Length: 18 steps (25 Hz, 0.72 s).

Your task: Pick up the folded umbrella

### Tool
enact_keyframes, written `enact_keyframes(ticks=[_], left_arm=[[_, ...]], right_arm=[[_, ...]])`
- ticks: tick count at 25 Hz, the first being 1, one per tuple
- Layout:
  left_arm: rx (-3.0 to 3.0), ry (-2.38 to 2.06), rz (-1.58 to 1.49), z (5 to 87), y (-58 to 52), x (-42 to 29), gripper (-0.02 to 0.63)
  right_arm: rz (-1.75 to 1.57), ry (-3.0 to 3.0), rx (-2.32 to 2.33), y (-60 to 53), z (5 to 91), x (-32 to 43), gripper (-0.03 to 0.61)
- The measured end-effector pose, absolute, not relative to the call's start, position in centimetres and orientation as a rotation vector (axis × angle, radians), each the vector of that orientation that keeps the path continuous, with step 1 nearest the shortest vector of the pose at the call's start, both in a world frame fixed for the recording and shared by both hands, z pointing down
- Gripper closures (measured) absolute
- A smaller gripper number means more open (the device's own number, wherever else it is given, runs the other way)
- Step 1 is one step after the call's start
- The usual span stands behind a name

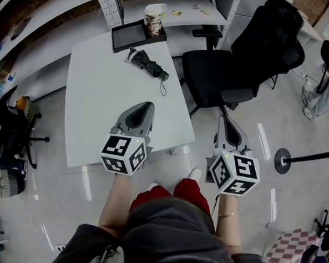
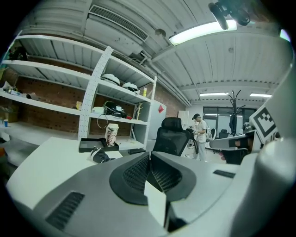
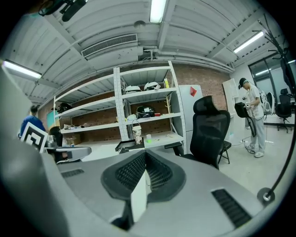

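The folded black umbrella (image 1: 148, 64) lies on the far part of the white table (image 1: 99, 102), its strap trailing toward the right edge. In the left gripper view the umbrella (image 2: 99, 155) shows small, beyond the jaws. My left gripper (image 1: 147, 106) hovers over the table's near half, shut with nothing in it, well short of the umbrella. My right gripper (image 1: 224, 120) hangs off the table's right side over the floor, beside the black office chair (image 1: 235, 71); its jaws meet, holding nothing.
A black tray (image 1: 136, 36) with a paper cup (image 1: 154, 18) sits at the table's far edge, just past the umbrella. Shelving (image 1: 161, 5) stands behind. A stand base (image 1: 282, 161) is on the floor at right. A person (image 3: 252, 115) stands far off.
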<state>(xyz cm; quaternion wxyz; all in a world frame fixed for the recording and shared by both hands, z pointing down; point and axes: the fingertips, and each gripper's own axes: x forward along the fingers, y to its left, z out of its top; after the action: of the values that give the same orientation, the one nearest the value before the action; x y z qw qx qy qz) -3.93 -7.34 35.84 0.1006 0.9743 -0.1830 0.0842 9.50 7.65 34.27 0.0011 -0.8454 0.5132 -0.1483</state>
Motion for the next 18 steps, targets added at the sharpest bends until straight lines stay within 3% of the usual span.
enact_keyframes(ticks=[18], left_arm=[[2.699,-0.985,0.245,36.3,-10.1,4.6,0.575]], right_arm=[[-0.484,1.79,-2.528,10.7,34.6,23.1,0.56]])
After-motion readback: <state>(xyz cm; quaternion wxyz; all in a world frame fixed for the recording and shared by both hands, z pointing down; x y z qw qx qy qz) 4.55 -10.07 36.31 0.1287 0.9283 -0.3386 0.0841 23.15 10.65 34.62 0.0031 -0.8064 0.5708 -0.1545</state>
